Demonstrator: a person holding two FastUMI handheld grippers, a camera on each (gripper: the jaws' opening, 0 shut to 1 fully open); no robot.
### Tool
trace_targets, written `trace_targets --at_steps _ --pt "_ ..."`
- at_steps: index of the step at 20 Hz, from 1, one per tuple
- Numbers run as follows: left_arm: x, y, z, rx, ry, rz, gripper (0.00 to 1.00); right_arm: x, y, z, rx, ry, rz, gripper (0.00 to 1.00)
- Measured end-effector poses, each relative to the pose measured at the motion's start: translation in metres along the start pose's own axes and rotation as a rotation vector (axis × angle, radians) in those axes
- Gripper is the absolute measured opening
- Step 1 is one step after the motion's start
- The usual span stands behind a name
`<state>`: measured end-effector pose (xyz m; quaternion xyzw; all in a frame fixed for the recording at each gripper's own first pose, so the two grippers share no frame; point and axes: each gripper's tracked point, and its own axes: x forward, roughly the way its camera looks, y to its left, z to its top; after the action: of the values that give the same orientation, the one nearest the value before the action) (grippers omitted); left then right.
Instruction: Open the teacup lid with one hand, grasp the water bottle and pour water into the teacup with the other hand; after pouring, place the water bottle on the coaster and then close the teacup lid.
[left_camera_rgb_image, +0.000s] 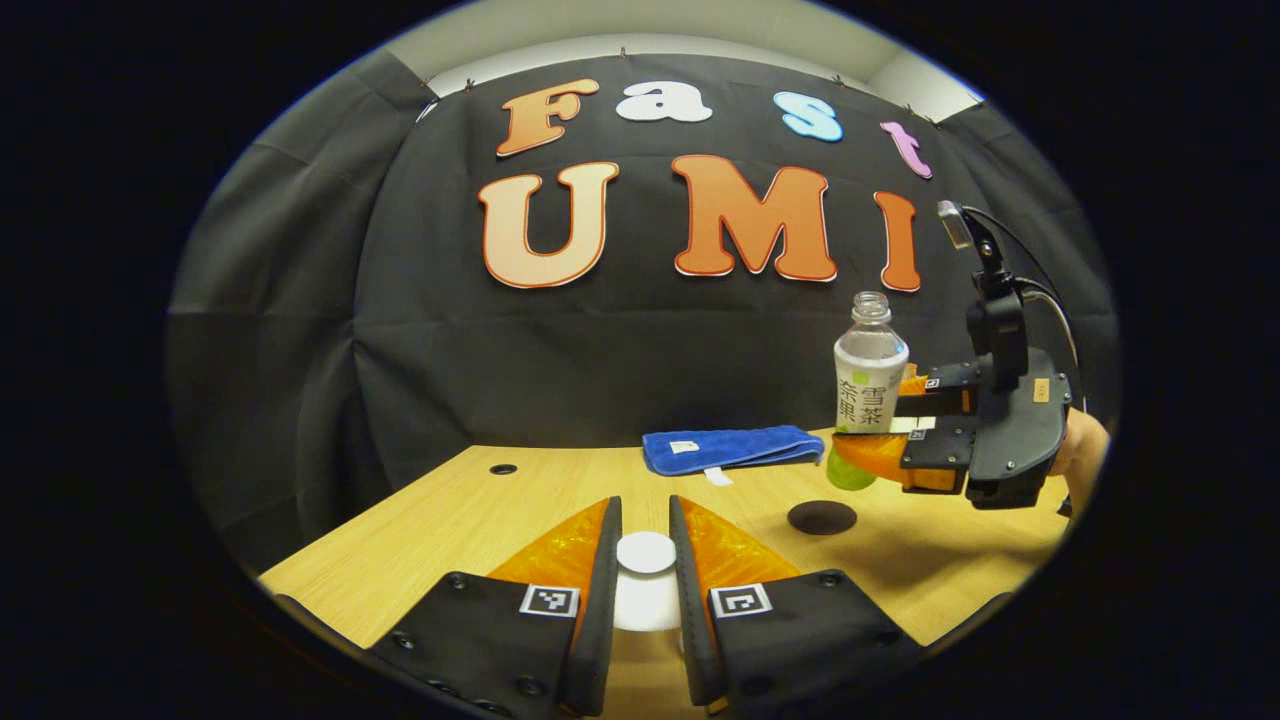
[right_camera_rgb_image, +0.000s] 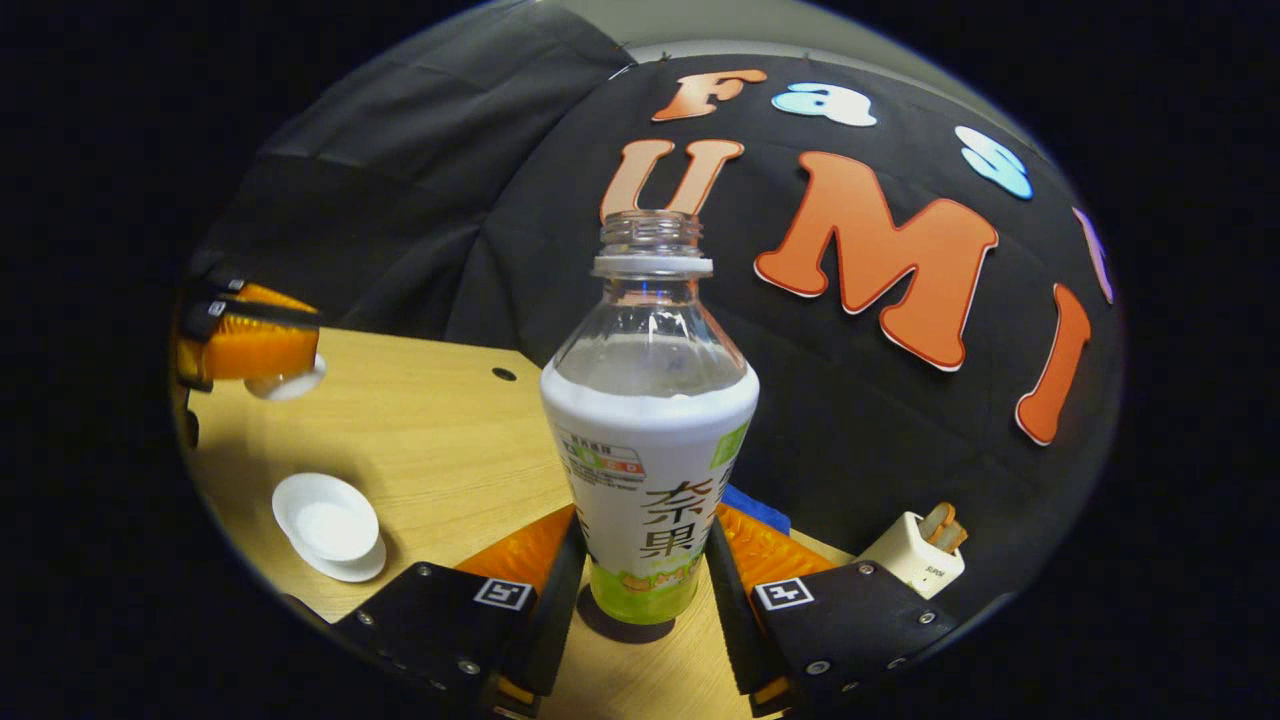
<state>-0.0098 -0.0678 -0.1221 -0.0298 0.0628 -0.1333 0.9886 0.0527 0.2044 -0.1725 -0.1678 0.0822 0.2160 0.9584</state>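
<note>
Your left tool (left_camera_rgb_image: 645, 560) has its two fingers closed on the white teacup lid (left_camera_rgb_image: 645, 553), which sits between them with its knob up, held above the wooden table (left_camera_rgb_image: 450, 520); in the right gripper view that same tool (right_camera_rgb_image: 262, 360) shows at the far left with the lid (right_camera_rgb_image: 287, 384) hanging under its fingers, clear of the table. Below it in that view the open white teacup (right_camera_rgb_image: 327, 524) stands on its saucer, uncovered. Your right tool (right_camera_rgb_image: 645, 570) is clamped on the water bottle (right_camera_rgb_image: 650, 440), one finger pressing each side of the lower label; the bottle is upright, uncapped, and partly full. In the left gripper view the right tool (left_camera_rgb_image: 880, 440) holds the bottle (left_camera_rgb_image: 868, 385) lifted off the table, with the dark round coaster (left_camera_rgb_image: 821, 517) lying on the table below and just in front of it. A folded blue cloth (left_camera_rgb_image: 730, 447) lies at the table's back edge.
</note>
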Motion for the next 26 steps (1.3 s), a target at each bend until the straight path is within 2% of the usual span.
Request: trace_targets --at_steps 10,18,20,21,23,24,26 --pt "0.013 -0.053 -0.025 -0.044 0.057 -0.077 0.34 0.007 0.004 -0.002 0.29 -0.007 0.023 0.66" --pt "0.021 -0.067 -0.059 -0.076 0.142 -0.097 0.34 0.013 -0.001 -0.014 0.347 0.01 0.011 0.67" --pt "0.019 -0.069 -0.062 -0.075 0.149 -0.098 0.31 0.02 -0.005 -0.02 0.365 0.011 0.005 0.66" --pt "0.019 -0.069 -0.062 -0.074 0.149 -0.098 0.34 0.023 -0.005 -0.023 0.38 0.011 0.005 0.66" --pt "0.019 -0.07 -0.06 -0.072 0.147 -0.099 0.34 0.032 -0.002 -0.033 0.413 0.026 0.011 0.66" --pt "0.019 -0.07 -0.06 -0.072 0.147 -0.098 0.31 0.036 0.001 -0.038 0.422 0.044 0.013 0.66" --pt "0.019 -0.069 -0.059 -0.07 0.146 -0.095 0.34 0.04 0.002 -0.049 0.403 0.08 0.004 0.66"
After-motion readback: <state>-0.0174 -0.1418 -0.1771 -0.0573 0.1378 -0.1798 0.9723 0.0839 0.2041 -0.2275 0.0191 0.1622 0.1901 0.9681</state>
